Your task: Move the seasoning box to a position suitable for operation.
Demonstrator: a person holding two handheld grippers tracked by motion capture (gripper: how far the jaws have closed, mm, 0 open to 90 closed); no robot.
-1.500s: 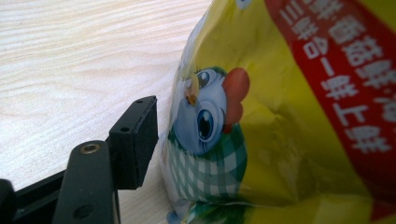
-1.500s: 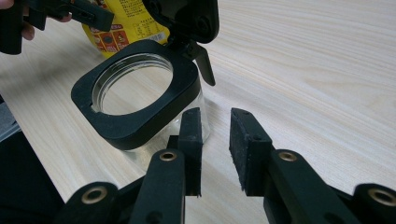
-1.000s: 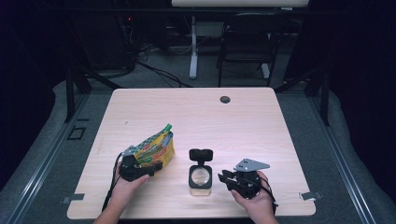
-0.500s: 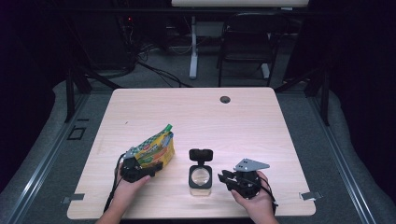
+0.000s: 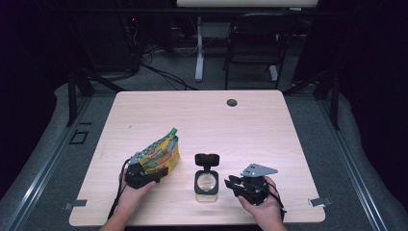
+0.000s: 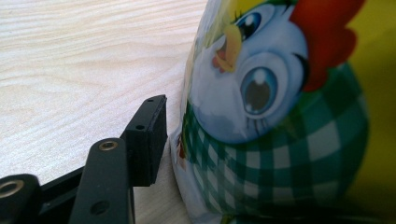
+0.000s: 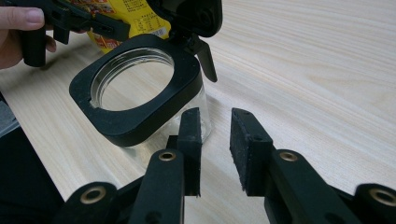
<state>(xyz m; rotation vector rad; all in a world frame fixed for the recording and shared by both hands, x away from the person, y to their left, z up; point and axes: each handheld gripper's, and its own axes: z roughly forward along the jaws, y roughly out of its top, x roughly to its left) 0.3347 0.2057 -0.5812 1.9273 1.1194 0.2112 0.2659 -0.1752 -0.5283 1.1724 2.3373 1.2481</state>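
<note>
Bag point(image 5: 156, 153): lies on the surface point(image 5: 202, 125) at the near left, long axis running from the near left to the far right, its green pinched tip pointing away from the person and to the right.
Bag, looks: yellow and green, glossy; in the left gripper view point(image 6: 280, 116) it bears a cartoon bird with big blue eyes, an orange beak, a red comb and a green-and-white checked scarf.
Jar point(image 5: 206, 181): clear, square, with a black rim, standing upright near the front edge, between the two grippers; its black lid point(image 5: 207, 159) is flipped open and stands up at the far side. In the right gripper view point(image 7: 135, 88) the round mouth is open.
Left gripper point(image 5: 144, 175): held in the left hand point(image 5: 132, 190), at the bag's near end. One jaw stands just beside the bag's side; the other is hidden behind the bag, so I cannot tell whether the jaws pinch it.
Right gripper point(image 5: 235, 183): held in the right hand point(image 5: 262, 199), just right of the jar, pointing at it. Its jaws are spread with a clear gap, nothing between them; the left one sits close to the jar's glass wall.
Hole point(image 5: 232, 102): a small dark round one near the far edge of the surface.
</note>
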